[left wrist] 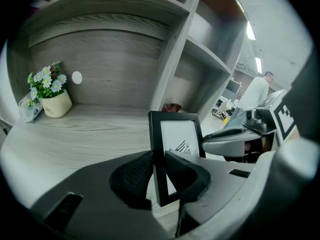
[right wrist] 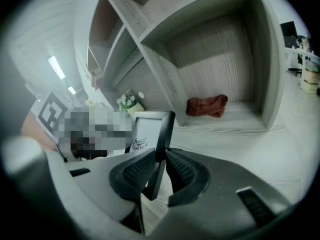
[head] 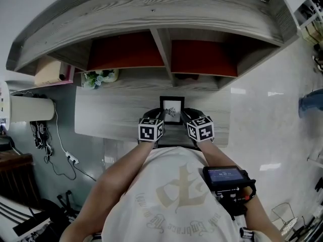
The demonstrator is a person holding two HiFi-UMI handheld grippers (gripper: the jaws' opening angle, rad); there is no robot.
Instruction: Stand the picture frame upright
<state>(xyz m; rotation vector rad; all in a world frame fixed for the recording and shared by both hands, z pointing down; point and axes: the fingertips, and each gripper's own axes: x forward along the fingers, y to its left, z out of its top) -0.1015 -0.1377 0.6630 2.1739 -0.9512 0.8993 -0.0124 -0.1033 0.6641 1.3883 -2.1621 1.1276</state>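
A black picture frame [head: 171, 110] with a white print stands nearly upright over the grey wooden desk [head: 111, 115], held between both grippers. My left gripper [head: 157, 117] is shut on the frame's left edge [left wrist: 156, 144], with its ribbed pads pressing front and back [left wrist: 159, 166]. My right gripper [head: 187, 117] is shut on the right edge [right wrist: 162, 134], and its pads clamp the black border [right wrist: 161, 166]. The frame's lower edge is partly hidden behind the fingers, so I cannot tell whether it touches the desk.
A small pot of white flowers [head: 98, 78] [left wrist: 54, 96] sits at the back left of the desk. A red cloth [right wrist: 206, 105] lies in the right shelf bay, behind an upright divider [head: 164, 59]. The shelf unit overhangs the desk. A person [left wrist: 255, 91] stands far off.
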